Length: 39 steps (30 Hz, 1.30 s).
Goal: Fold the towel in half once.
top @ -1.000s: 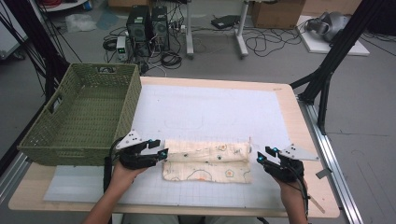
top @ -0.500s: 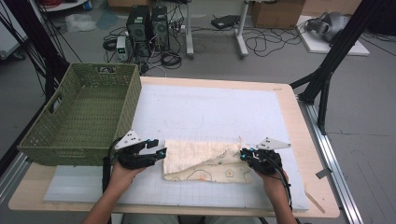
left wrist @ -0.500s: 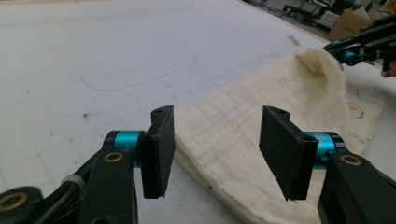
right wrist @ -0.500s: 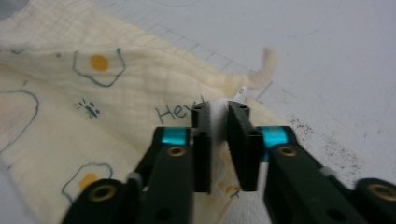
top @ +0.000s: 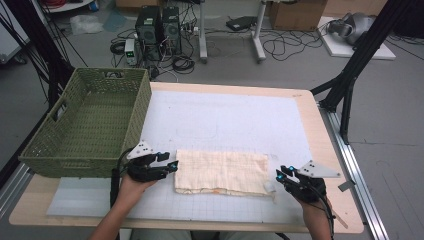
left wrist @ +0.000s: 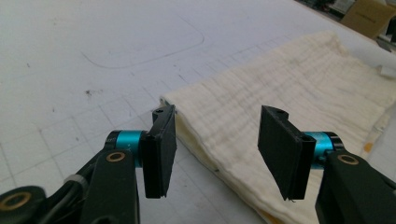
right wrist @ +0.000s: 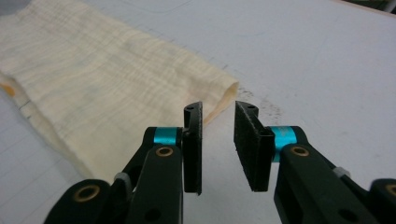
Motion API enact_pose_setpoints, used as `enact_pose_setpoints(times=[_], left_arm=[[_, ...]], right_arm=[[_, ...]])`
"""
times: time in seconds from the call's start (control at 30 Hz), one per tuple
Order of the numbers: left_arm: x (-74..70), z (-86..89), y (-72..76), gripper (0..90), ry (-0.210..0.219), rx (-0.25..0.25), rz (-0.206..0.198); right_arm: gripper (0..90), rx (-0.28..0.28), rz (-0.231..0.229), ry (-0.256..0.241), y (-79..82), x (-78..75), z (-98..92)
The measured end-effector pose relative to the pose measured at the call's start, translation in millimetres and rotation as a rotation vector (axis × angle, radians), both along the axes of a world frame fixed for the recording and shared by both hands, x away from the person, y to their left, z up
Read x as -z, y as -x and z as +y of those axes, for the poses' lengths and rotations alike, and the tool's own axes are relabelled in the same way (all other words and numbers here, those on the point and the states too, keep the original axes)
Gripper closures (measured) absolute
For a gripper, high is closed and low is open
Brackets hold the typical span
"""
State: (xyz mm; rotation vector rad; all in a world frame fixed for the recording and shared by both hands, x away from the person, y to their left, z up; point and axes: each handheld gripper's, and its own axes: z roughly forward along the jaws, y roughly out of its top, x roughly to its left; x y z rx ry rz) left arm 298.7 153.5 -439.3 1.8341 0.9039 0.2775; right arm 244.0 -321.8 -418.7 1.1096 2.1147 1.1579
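Since right gripper [top: 281,176] backed off, folded cloth [top: 220,171] lies flat, released

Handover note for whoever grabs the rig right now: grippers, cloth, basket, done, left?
Left gripper: open, empty, at the left end of the cream cloth, its jaws on either side of that edge.
Right gripper: open, empty, just off the cloth's right end, not touching it.
Cloth: folded into a long flat strip on the white mat, near the person's edge of the table.
Green basket: at the table's left, nothing visible in it.
Done: cloth folded lengthwise and released.
Left, probably: fold it shorter end to end, then place it in the basket.
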Motion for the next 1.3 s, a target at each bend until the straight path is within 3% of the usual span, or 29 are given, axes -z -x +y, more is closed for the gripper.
enact_pose_setpoints(times=[0.1,0.27,0.57,0.73,0.9,1.17,1.3], left_arm=[[1.5,-3.4,3.3,49.4,-0.010,0.020,0.017],[3.7,-10.1,13.8,52.0,-0.044,0.062,0.031],[9.9,-17.5,22.6,59.2,-0.113,0.079,0.058],[10.9,-24.6,25.2,84.9,-0.191,0.103,0.022],[9.7,-22.8,25.3,87.6,-0.157,0.097,0.019],[-1.7,-13.7,26.4,87.5,-0.015,0.107,-0.002],[-2.0,-10.6,25.7,87.1,-0.006,0.109,0.004]], right_arm=[[66.8,-0.002,0.006,-0.020,-0.1,0.3,2.4],[59.4,-0.075,0.061,-0.009,-2.7,9.3,17.5],[58.5,-0.129,0.123,0.021,-6.0,22.4,25.4],[72.7,-0.172,0.153,0.041,-6.9,26.7,31.3],[86.0,-0.191,0.151,0.054,-6.8,26.8,33.7],[88.3,-0.181,0.110,0.009,-3.0,16.4,28.2],[88.4,-0.180,0.102,0.007,-2.1,14.2,26.0]])
